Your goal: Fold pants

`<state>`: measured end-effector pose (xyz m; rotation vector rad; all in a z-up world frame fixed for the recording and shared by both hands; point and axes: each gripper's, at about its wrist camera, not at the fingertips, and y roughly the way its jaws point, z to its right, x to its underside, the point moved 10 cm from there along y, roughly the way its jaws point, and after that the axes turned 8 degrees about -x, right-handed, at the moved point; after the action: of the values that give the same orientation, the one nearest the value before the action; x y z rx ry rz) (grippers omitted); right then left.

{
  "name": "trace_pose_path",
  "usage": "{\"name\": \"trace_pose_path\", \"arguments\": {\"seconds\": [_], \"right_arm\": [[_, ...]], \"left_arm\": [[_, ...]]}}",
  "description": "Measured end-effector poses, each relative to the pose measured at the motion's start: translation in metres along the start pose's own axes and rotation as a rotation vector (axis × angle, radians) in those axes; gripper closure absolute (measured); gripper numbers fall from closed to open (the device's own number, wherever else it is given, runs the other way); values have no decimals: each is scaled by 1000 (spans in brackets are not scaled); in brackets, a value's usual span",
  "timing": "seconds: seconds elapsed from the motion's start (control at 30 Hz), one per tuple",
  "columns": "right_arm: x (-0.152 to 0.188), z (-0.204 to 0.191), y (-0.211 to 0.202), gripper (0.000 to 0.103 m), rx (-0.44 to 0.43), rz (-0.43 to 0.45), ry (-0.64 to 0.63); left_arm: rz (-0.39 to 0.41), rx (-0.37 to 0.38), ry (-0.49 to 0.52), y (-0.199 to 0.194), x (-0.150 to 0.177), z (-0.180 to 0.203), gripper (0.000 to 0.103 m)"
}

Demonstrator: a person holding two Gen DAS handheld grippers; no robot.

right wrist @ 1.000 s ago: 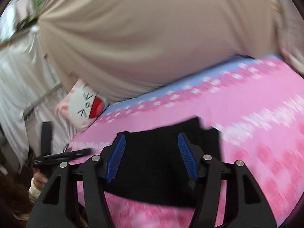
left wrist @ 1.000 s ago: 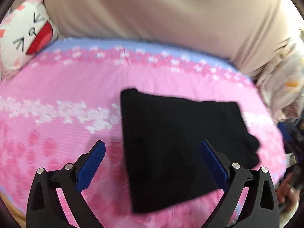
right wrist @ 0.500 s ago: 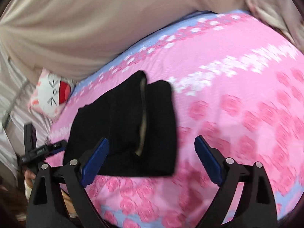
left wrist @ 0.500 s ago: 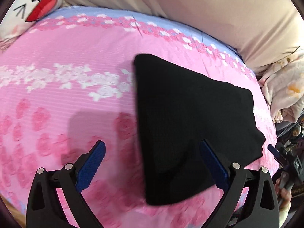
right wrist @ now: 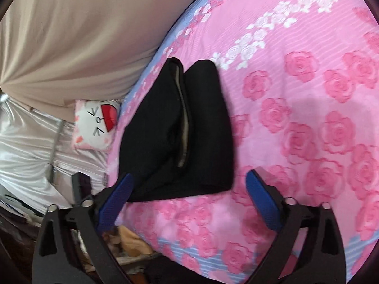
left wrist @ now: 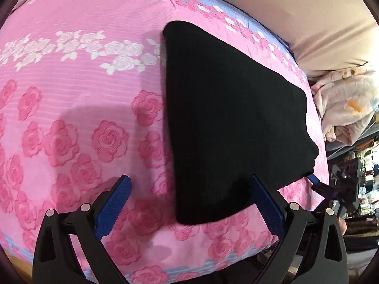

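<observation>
Right hand-held gripper [right wrist: 189, 201] has just spread wide (empty), off folded pants [right wrist: 180, 130].

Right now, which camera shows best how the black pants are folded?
The right wrist view: the black pants show their stacked layers and a pale inner band along the fold. The left wrist view shows them only as one flat dark shape.

Folded pants on the bedsheet, near its front edge

The pants [right wrist: 180, 137] lie on the bedsheet [right wrist: 308, 118]; left of the pants, off the bedsheet's edge, sits a cushion [right wrist: 94, 125], and behind the pants hangs a curtain [right wrist: 83, 35].
</observation>
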<state>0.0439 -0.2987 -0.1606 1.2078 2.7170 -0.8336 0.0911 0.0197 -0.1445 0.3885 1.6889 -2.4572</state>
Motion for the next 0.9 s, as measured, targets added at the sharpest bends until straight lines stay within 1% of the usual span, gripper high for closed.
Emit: {"name": "trace_pose_path", "arguments": {"seconds": [0.1,0.23,0.37,0.5,0.57,0.73,0.83,0.9], "right_arm": [[-5,-2,11,5,-7,-30,28],[-9,-3,28,5,40,-78,26],[-12,-5,37,5,52,-98,21],[-17,-7,44,5,56,-113,25],[-17,-8,46,5,77,-127,3],[-11,-8,47,5,147,-142,-92],[-7,-9,46,5,174,-121,-153],[-5,-9,45,5,172,-102,-181]], "left_arm": [[-18,-4,25,8,-7,11,6],[-35,-46,67,18,-19,24,6],[-47,-72,128,29,-27,41,6],[-48,-143,170,40,-35,54,5],[-42,-166,176,43,-38,57,5],[-13,-182,173,48,-42,61,5],[8,-179,172,49,-42,63,5],[15,-179,170,47,-41,61,5]]}}
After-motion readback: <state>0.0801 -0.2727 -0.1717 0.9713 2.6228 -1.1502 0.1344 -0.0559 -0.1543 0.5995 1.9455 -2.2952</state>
